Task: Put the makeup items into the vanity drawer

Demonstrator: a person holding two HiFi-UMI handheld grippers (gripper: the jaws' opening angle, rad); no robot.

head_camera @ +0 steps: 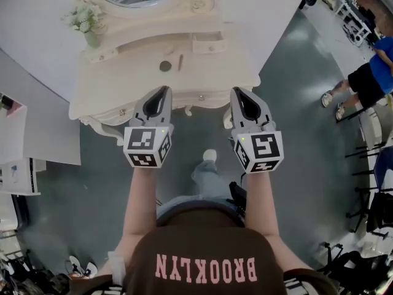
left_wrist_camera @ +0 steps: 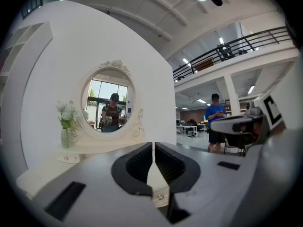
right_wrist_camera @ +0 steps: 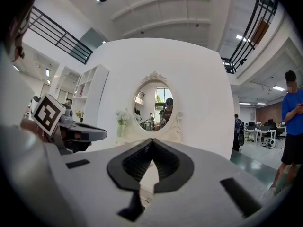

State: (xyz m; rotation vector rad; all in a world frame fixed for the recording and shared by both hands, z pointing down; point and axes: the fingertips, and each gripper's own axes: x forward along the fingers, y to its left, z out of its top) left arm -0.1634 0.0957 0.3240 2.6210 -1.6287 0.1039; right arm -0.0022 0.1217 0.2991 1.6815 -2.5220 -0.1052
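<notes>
A cream vanity table [head_camera: 110, 94] stands ahead of me under an oval mirror [left_wrist_camera: 110, 102]. On its top lie a small round dark item [head_camera: 165, 66] and a thin brown stick-like item [head_camera: 180, 61]. A small upper drawer [head_camera: 207, 42] sits to their right. Two knobs [head_camera: 201, 97] mark the front drawers, which look closed. My left gripper [head_camera: 164, 91] [left_wrist_camera: 154, 145] is held level in front of the table's edge, shut and empty. My right gripper [head_camera: 236, 92] [right_wrist_camera: 151, 143] is beside it, also shut with nothing in it. Neither touches the table.
A vase of white flowers [head_camera: 86, 20] stands at the vanity's back left. A white partition wall [head_camera: 37, 35] rises behind it. A person in blue [head_camera: 371, 72] stands at the right near black chairs [head_camera: 368, 165]. White shelving [head_camera: 15, 158] is at the left.
</notes>
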